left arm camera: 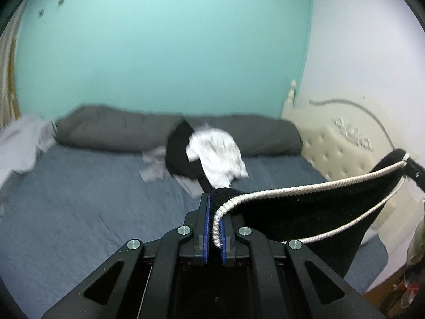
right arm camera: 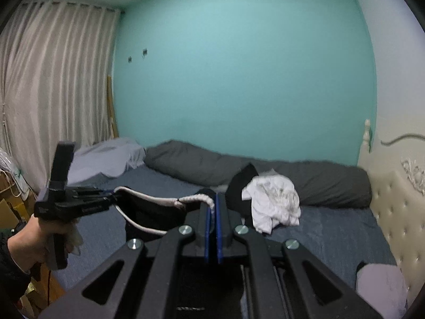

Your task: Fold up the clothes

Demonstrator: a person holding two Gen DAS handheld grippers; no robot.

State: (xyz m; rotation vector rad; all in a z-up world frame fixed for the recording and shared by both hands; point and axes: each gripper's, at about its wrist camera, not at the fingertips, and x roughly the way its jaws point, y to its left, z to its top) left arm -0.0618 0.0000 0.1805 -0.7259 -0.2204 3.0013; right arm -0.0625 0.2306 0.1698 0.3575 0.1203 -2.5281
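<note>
In the left wrist view, the left gripper (left arm camera: 215, 222) has its blue pads pressed together on the white-corded edge of a black garment (left arm camera: 305, 212), which stretches taut to the right, above the blue bed (left arm camera: 79, 199), to the right gripper (left arm camera: 407, 163) at the frame's edge. A pile of black and white clothes (left arm camera: 209, 154) lies before a grey pillow (left arm camera: 111, 130). In the right wrist view, the right gripper (right arm camera: 212, 207) is clamped on the garment's other corded end; a hand (right arm camera: 34, 239) holds the left gripper at left, its fingers closed on the cloth.
</note>
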